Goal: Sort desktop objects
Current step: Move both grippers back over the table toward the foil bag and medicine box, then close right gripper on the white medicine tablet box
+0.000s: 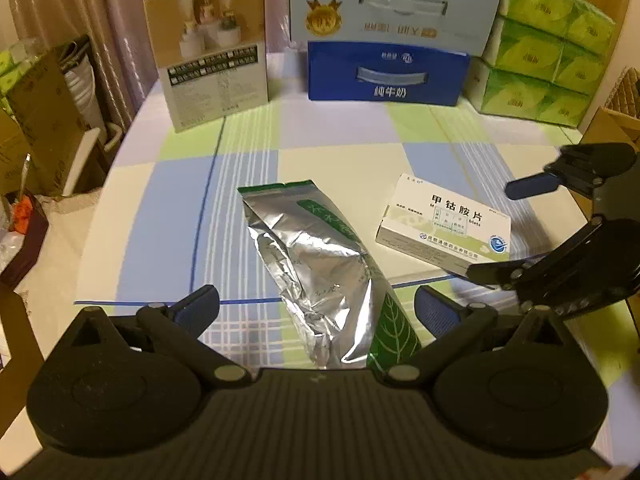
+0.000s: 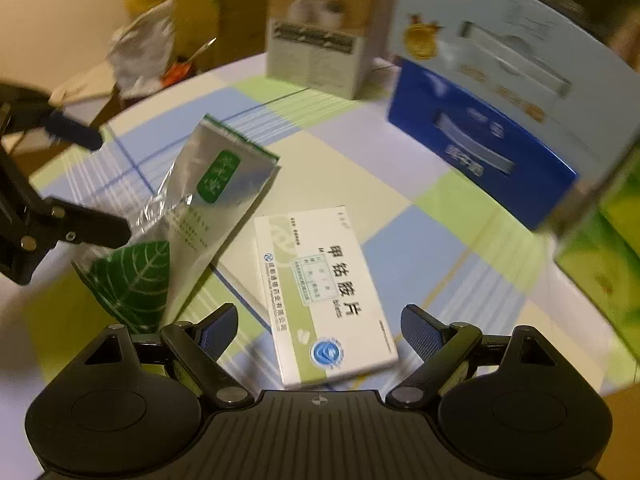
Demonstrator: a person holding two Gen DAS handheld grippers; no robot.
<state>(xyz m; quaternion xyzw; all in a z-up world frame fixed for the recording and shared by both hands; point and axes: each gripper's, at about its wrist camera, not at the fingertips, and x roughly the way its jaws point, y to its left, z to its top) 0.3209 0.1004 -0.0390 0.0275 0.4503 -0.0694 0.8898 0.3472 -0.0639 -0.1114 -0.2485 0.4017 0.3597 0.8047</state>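
- Left wrist view: nearest the lens, the left gripper (image 1: 316, 312) fills the bottom of the frame, its jaws spread wide and holding nothing; the lower end of a crumpled silver foil pouch (image 1: 320, 272) with a green leaf print lies between the two blue pads, touching neither.
- That pouch runs from the lower middle up toward the centre, flat on the surface (image 1: 160, 208), which is covered by a pastel checked cloth.
- Just right of the pouch lies a white and green medicine box (image 1: 444, 224), flat, printed face up.
- At the right edge the right gripper (image 1: 500, 232) reaches in, jaws apart, one finger above the box's far end and the other at its near corner; whether either touches it cannot be told.
- Along the top stand a tan and white carton (image 1: 208, 44), a blue milk carton (image 1: 388, 72) with a pale blue carton (image 1: 392, 4) behind it, and stacked green tissue packs (image 1: 548, 48).
- Right wrist view, blurred: the right gripper (image 2: 318, 334) sits at the bottom, jaws wide, gripping nothing; the medicine box (image 2: 324, 300) lies between the pads with gaps on both sides.
- The foil pouch (image 2: 188, 216) lies to the left of centre, beside the box.
- The left gripper (image 2: 108, 184) enters from the left edge, jaws open around the pouch's leaf end.
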